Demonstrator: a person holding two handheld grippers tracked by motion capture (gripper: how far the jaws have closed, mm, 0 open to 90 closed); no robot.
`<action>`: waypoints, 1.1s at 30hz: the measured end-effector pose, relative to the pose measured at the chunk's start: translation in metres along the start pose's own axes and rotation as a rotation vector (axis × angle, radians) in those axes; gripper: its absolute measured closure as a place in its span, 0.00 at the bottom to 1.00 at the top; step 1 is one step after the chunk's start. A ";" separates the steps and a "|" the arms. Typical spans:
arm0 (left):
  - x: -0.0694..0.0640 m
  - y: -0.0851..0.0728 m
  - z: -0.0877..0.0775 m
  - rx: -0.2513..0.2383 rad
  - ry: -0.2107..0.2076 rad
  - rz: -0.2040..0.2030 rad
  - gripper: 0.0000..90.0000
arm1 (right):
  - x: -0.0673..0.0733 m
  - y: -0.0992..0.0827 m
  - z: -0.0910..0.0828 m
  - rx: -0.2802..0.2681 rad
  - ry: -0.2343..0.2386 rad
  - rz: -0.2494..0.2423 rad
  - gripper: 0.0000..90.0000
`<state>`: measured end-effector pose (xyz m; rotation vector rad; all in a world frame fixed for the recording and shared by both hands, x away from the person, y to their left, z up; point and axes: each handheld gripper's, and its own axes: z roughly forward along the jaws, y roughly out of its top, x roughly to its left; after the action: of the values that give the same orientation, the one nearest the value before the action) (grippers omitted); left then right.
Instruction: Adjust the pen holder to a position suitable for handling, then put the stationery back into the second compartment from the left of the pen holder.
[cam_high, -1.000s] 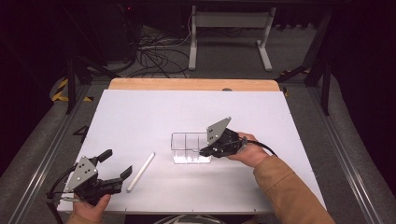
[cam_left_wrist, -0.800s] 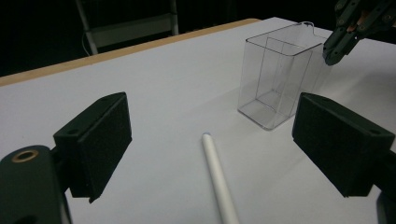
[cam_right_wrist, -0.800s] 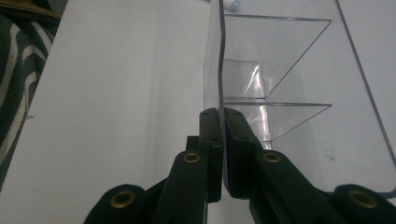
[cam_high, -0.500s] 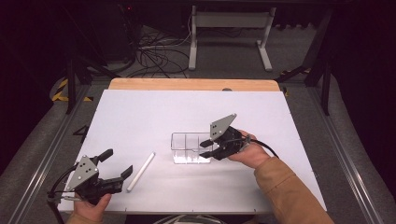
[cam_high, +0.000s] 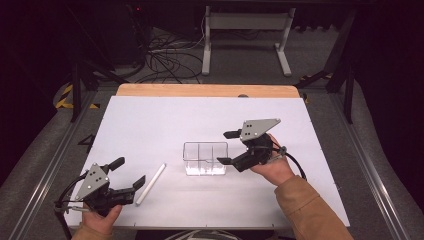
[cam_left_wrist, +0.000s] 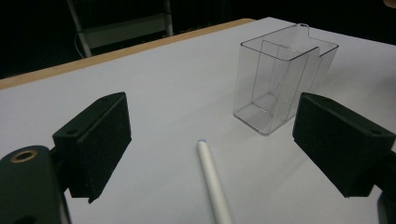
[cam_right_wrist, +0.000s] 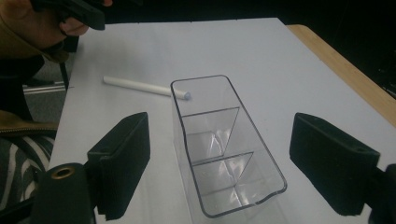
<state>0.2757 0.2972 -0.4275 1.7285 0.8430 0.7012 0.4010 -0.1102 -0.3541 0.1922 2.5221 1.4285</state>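
While its jaws have just been opening, the right hand-held gripper (cam_high: 226, 148) hovers beside the clear container (cam_high: 205, 158).

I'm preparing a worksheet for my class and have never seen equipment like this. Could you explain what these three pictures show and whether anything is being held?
A person sits at a white table and holds a hand-operated gripper in each hand. The high view looks down from above. The other two views come from cameras riding on the grippers, looking past their black fingers. The left gripper is open, pointing at a white stick lying flat. The right gripper has just been opening, and its fingers stand apart from a clear plastic box with three compartments, standing upright. Nothing is held.
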 end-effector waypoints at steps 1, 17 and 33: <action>0.000 0.000 0.000 0.001 0.000 0.000 0.14 | 0.001 0.000 -0.002 -0.006 -0.010 0.001 0.20; 0.001 0.004 0.004 0.047 -0.020 -0.022 0.09 | 0.005 -0.010 -0.029 -0.098 -0.107 0.046 0.03; -0.002 0.019 0.011 0.161 -0.059 -0.003 0.10 | 0.032 -0.051 -0.066 -0.223 -0.243 0.157 0.01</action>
<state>0.2870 0.2852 -0.4131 1.8816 0.8803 0.5907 0.3529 -0.1844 -0.3697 0.4996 2.1769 1.6227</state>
